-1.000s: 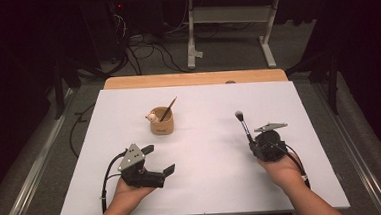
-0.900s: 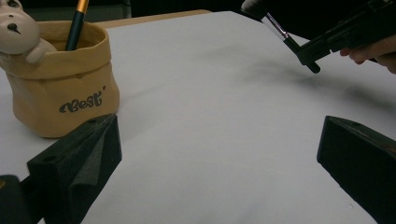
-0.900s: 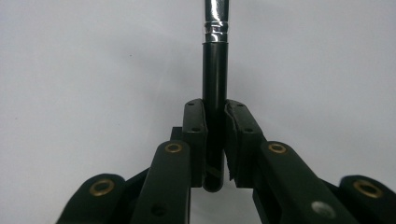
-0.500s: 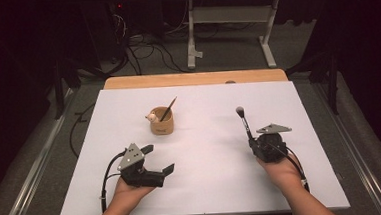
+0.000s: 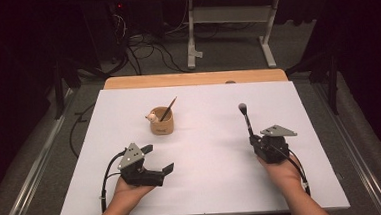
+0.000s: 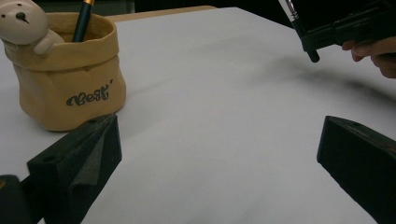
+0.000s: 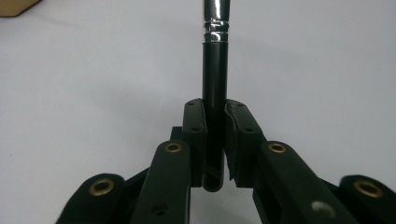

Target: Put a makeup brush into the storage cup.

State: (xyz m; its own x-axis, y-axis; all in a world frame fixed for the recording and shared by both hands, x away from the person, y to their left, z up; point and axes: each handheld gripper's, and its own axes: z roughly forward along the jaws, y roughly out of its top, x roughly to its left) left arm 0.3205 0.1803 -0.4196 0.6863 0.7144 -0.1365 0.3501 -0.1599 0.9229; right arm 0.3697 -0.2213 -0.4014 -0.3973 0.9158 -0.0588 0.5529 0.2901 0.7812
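Note:
A tan pouch-shaped cup [image 5: 162, 125] with a small bear figure on its rim [image 6: 21, 21] stands left of the white mat's middle, with a dark pencil-like stick [image 6: 83, 21] leaning in it. My right gripper [image 5: 254, 140] [image 7: 215, 121] is shut on the black handle of a makeup brush [image 5: 247, 121] [image 7: 215, 79], whose silver ferrule and dark head point away toward the far edge. My left gripper [image 5: 159, 157] [image 6: 219, 140] rests near the front left, jaws wide open with nothing between them, facing the cup [image 6: 65, 88]. The right gripper [image 6: 345, 28] also appears in the left gripper view.
The white mat [image 5: 208, 186] covers a wooden table [image 5: 192, 79]. Beyond the far edge are a dark floor, cables and a white metal stand [image 5: 231, 35]. Bare mat lies between the two grippers.
The right gripper has shifted slightly, and the brush head now points a little farther away. The left gripper and the cup have not moved.

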